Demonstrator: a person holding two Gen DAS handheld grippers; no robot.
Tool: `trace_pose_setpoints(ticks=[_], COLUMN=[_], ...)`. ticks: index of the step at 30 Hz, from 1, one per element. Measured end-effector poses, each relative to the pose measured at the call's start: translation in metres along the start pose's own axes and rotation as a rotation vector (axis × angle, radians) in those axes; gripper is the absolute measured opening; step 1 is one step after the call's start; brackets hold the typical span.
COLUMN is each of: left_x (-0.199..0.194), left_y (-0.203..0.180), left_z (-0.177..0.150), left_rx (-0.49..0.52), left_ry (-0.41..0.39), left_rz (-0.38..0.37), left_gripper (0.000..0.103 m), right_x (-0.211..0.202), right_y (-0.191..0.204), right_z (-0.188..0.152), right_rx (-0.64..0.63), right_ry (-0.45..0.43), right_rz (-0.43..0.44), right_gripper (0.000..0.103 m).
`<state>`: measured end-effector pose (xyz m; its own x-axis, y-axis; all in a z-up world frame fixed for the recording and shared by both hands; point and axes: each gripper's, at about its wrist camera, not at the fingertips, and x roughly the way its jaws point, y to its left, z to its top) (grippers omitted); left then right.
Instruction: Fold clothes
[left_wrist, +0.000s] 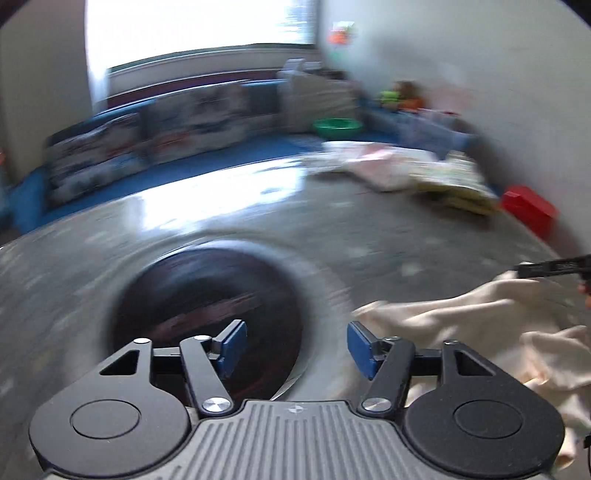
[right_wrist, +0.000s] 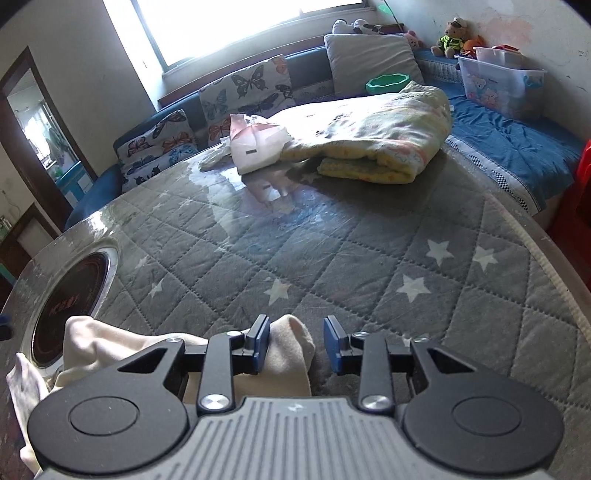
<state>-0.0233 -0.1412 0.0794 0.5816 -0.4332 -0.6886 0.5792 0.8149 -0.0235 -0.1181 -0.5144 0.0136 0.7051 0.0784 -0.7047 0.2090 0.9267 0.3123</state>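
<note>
Looking along the left gripper, its blue pads are seen spread wide apart with nothing between them. The view is heavily blurred. Beyond the fingers a dark round hob is set into the grey table. The cream garment is spread in a crumpled heap to the right of the gripper, clear of its pads. At the right edge a black finger of the right gripper is seen at the garment's far corner. Further back, folded patterned cloth and a red box are made out near the wall.

In the right wrist view, the right gripper is shown partly open, its jaws apart. A fold of the cream garment is seen lying between the pads, against the left pad and clear of the right one, so no firm grip is shown. The rest of the garment is trailed to the left, over the edge of the round hob. The quilted star-patterned table cover is stretched ahead. At its far end a folded floral blanket and a pink-and-white pack are placed side by side.
</note>
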Motion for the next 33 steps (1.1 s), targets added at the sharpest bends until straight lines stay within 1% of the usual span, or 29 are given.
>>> trace_pose_setpoints(ticks=[2, 3, 6, 8, 10, 11, 12, 13, 14, 15, 16, 18, 21, 23, 25, 27, 28, 29, 30, 31, 33], left_x=[0.023, 0.034, 0.061, 0.074, 0.084, 0.087, 0.088, 0.090, 0.090, 0.089, 0.087, 0.082, 0.067, 0.048, 0.020, -0.008, -0.018, -0.027, -0.034, -0.037, -0.042], left_y=[-0.019, -0.027, -0.039, -0.041, -0.042, -0.041, -0.040, -0.039, -0.039, -0.038, -0.039, -0.041, -0.041, -0.038, -0.036, -0.036, -0.037, -0.038, -0.040, -0.043, -0.046], left_z=[0.012, 0.015, 0.021, 0.021, 0.018, 0.017, 0.015, 0.014, 0.013, 0.013, 0.013, 0.012, 0.011, 0.008, -0.002, -0.015, -0.026, -0.036, -0.047, -0.058, -0.078], left_rx=[0.041, 0.057, 0.082, 0.072, 0.067, 0.062, 0.056, 0.050, 0.042, 0.035, 0.033, 0.035, 0.021, 0.013, 0.037, 0.077, 0.109, 0.142, 0.176, 0.213, 0.277], left_ry=[0.014, 0.026, 0.067, 0.103, 0.137, 0.144, 0.145, 0.146, 0.147, 0.147, 0.144, 0.133, 0.086, 0.035, -0.025, -0.079, -0.082, -0.075, -0.055, -0.027, 0.026], left_rz=[-0.046, -0.052, -0.036, -0.034, -0.034, -0.041, -0.052, -0.063, -0.081, -0.102, -0.118, -0.144, -0.206, -0.260, -0.326, -0.389, -0.426, -0.467, -0.500, -0.515, -0.530], left_gripper=[0.069, 0.070, 0.070, 0.070, 0.069, 0.066, 0.058, 0.046, 0.039, 0.027, 0.018, 0.015, 0.014, 0.013, 0.013, 0.013, 0.013, 0.014, 0.014, 0.014, 0.017], right_x=[-0.001, -0.001, -0.002, -0.002, -0.002, -0.002, -0.003, -0.005, -0.008, -0.012, -0.017, -0.028, -0.048, -0.070, -0.091, -0.104, -0.109, -0.115, -0.117, -0.116, -0.118], right_y=[0.002, 0.002, 0.002, 0.002, 0.003, 0.003, 0.003, 0.004, 0.004, 0.004, 0.004, 0.005, 0.007, 0.014, 0.022, 0.029, 0.032, 0.035, 0.037, 0.038, 0.036], right_z=[-0.001, -0.001, -0.001, -0.001, 0.000, 0.001, 0.001, 0.002, 0.002, 0.002, 0.002, 0.002, -0.003, -0.012, -0.026, -0.046, -0.057, -0.068, -0.079, -0.092, -0.106], right_rx=[-0.010, -0.014, -0.019, -0.022, -0.024, -0.025, -0.026, -0.027, -0.026, -0.021, -0.013, 0.001, -0.001, -0.048, -0.114, -0.188, -0.224, -0.260, -0.290, -0.314, -0.320], right_ry=[0.002, 0.003, -0.001, -0.008, -0.015, -0.019, -0.025, -0.034, -0.046, -0.061, -0.073, -0.099, -0.142, -0.176, -0.195, -0.161, -0.137, -0.113, -0.082, -0.044, -0.004], right_rz=[-0.002, -0.006, -0.004, 0.000, 0.004, 0.006, 0.011, 0.016, 0.023, 0.036, 0.051, 0.084, 0.137, 0.172, 0.198, 0.207, 0.209, 0.211, 0.195, 0.161, 0.131], right_gripper=[0.031, 0.030, 0.022, 0.016, 0.014, 0.014, 0.013, 0.012, 0.012, 0.012, 0.011, 0.011, 0.010, 0.010, 0.010, 0.010, 0.010, 0.010, 0.010, 0.011, 0.012])
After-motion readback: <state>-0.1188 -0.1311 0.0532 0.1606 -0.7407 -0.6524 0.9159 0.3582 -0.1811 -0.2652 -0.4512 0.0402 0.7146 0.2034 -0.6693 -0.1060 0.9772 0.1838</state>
